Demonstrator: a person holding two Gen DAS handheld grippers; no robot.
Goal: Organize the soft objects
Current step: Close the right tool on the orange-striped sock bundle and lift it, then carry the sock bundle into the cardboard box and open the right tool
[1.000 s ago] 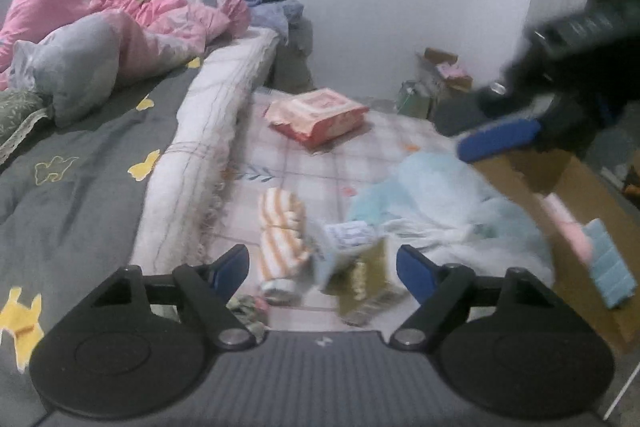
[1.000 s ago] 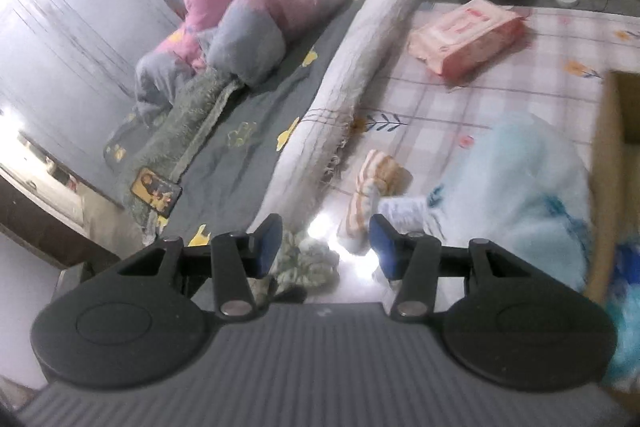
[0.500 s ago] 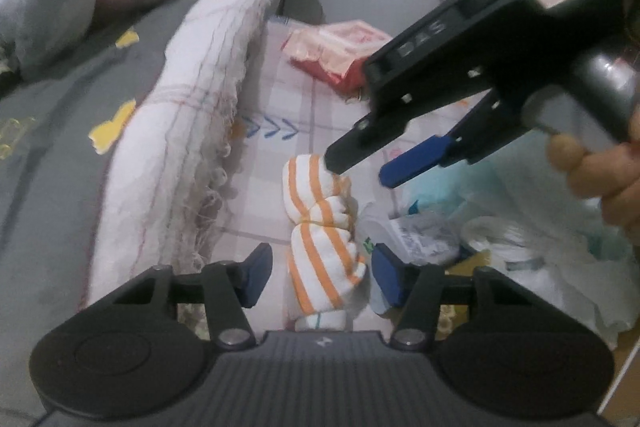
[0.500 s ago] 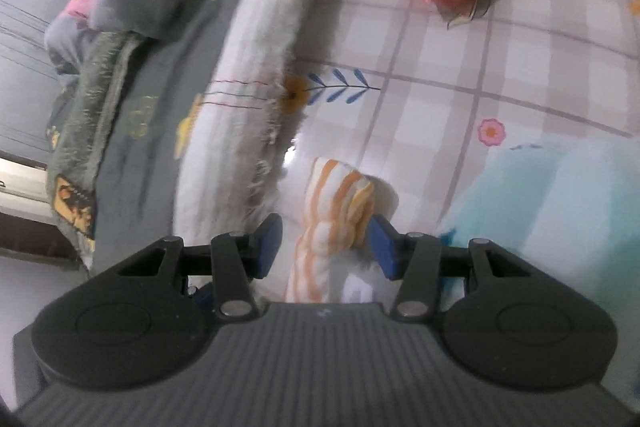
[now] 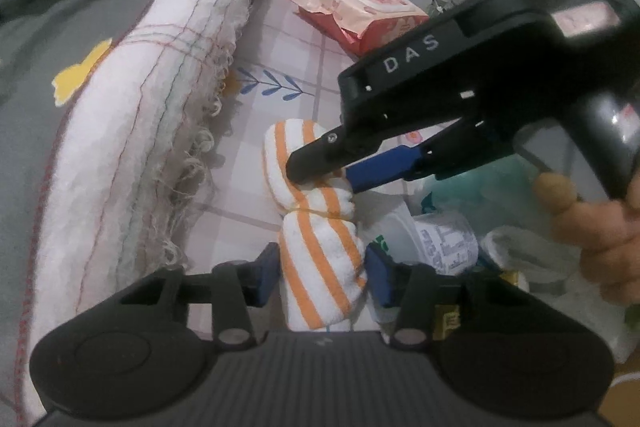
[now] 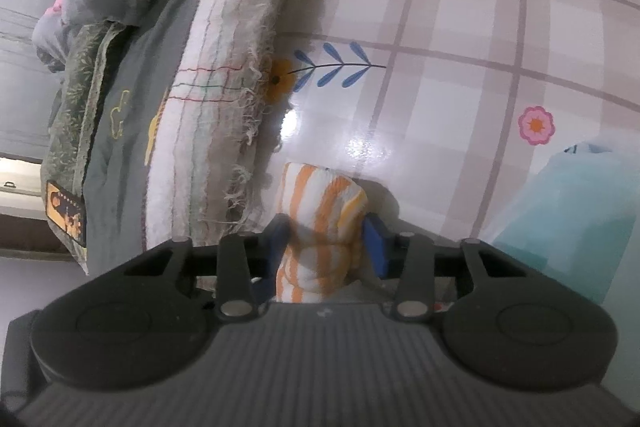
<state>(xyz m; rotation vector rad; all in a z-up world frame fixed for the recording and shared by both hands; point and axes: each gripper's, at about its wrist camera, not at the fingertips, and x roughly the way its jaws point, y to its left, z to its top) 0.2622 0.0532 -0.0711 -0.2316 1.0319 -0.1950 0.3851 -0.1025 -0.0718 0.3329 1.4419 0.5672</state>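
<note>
A rolled white towel with orange stripes [image 5: 316,247] lies on the checked floor mat [image 5: 288,67] beside the bed. My left gripper [image 5: 320,277] has its blue pads on both sides of the towel's near end, pressing it. My right gripper [image 6: 326,243] straddles the far end of the same towel [image 6: 324,211], its pads against the cloth. In the left wrist view the right gripper [image 5: 320,175] comes in from the right, held by a hand [image 5: 600,227].
The bed's fringed white blanket edge [image 5: 152,131] runs along the left. A red and pink packet [image 5: 360,11] lies further back on the mat. A light blue plastic bag [image 6: 560,219] and a printed paper cup [image 5: 436,243] sit to the right of the towel.
Both grippers have moved in on the striped towel. The left jaws narrowed onto its near end and the right jaws came down around its far end.
</note>
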